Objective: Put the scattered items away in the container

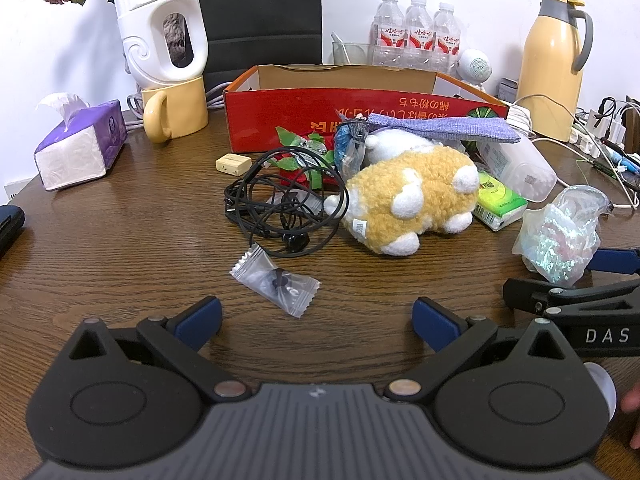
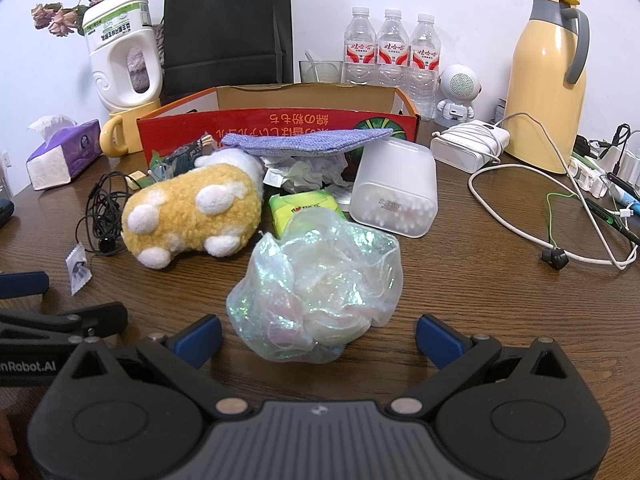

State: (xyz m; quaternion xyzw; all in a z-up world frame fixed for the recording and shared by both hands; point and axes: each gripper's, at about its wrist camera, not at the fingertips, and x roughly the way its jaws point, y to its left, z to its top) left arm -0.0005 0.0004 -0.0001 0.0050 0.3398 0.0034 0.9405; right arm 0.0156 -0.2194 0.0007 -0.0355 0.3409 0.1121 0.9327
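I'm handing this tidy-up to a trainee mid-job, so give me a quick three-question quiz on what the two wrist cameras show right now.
1. True or false: the red cardboard box already holds the yellow plush toy.
2. Which item lies nearest in front of the right gripper?
A) the iridescent plastic bag
B) the green tissue pack
C) the black earphone cable
3. Fill in: the left gripper points at a small clear ____ on the table, and its fingers are spread apart.

Key: 1 false, the toy lies on the table in front of the box; 2 A; 3 sachet.
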